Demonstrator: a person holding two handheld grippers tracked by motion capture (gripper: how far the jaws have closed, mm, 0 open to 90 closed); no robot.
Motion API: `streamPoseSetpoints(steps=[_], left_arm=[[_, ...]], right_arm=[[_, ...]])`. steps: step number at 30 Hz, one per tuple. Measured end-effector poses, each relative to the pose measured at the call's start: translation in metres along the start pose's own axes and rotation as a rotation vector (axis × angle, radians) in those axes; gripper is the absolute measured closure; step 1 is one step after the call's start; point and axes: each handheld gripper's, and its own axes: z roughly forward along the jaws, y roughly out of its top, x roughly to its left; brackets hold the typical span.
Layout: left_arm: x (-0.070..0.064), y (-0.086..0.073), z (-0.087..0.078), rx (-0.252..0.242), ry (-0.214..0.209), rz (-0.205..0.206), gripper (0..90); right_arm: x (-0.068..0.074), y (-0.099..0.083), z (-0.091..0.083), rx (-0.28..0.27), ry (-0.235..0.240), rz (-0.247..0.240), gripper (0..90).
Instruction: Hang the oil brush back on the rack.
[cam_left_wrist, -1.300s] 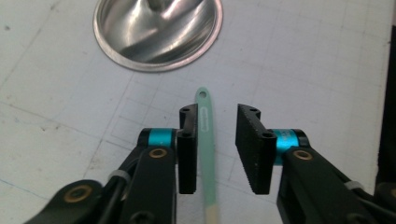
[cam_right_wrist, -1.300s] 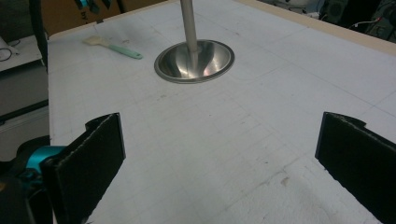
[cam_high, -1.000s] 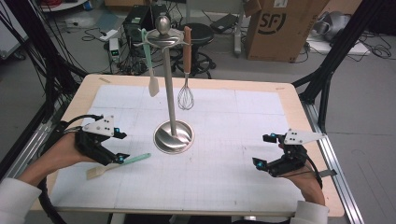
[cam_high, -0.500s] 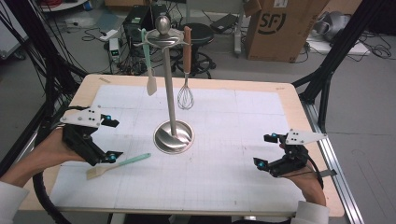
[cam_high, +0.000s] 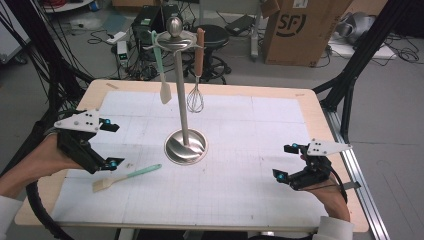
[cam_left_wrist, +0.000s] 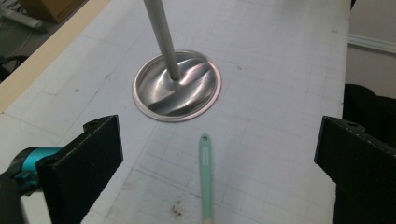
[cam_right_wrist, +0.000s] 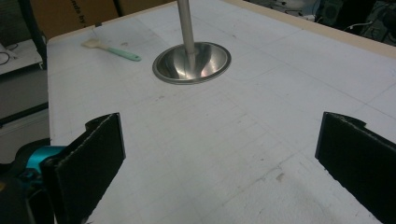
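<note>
The spatula (cam_high: 126, 177) lies flat on the white mat (cam_high: 240, 200), near the left front, its mint handle aimed at the stand (cam_high: 185, 146) and its pale blade toward the person. It rests just in front of the left gripper (cam_high: 110, 145), apart from both jaws. In the left gripper view the handle (cam_left_wrist: 205, 177) runs straight up the middle between the jaws, which stand wide apart, so the tool looks lined up for a pick along its length. The handle is slim and smooth, with a small hole at its tip, likely for hanging. The blade seems cream or light wood; the high view is too coarse to say which.

The stand sits mid-table, a steel post on a round dished base, with a second spatula (cam_high: 163, 75) and a whisk (cam_high: 196, 85) hanging from its top hooks. That suggests the lying tool belongs up there too.

The right gripper (cam_high: 287, 162) rests low at the right edge, jaws spread wide and empty, well away from the work.
</note>
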Motion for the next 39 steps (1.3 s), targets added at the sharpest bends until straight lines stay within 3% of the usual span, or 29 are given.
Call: streamPoseSetpoints(steps=[5,15,29,39], left_arm=[[0.003,-0.002,0.002,0.038,0.015,0.005,2.6],[0.007,-0.008,0.022,0.177,0.019,0.031,2.7],[0.012,-0.030,0.060,0.324,-0.039,0.027,10.8],[0.012,-0.044,0.079,0.419,-0.074,-0.002,15.9]], right_arm=[[0.000,0.000,0.002,0.001,0.002,-0.001,0.2],[0.000,0.001,0.002,0.005,0.008,-0.001,0.2],[0.000,0.001,0.001,-0.001,0.004,-0.003,0.3],[0.001,0.001,0.001,-0.001,0.008,-0.006,0.3]])
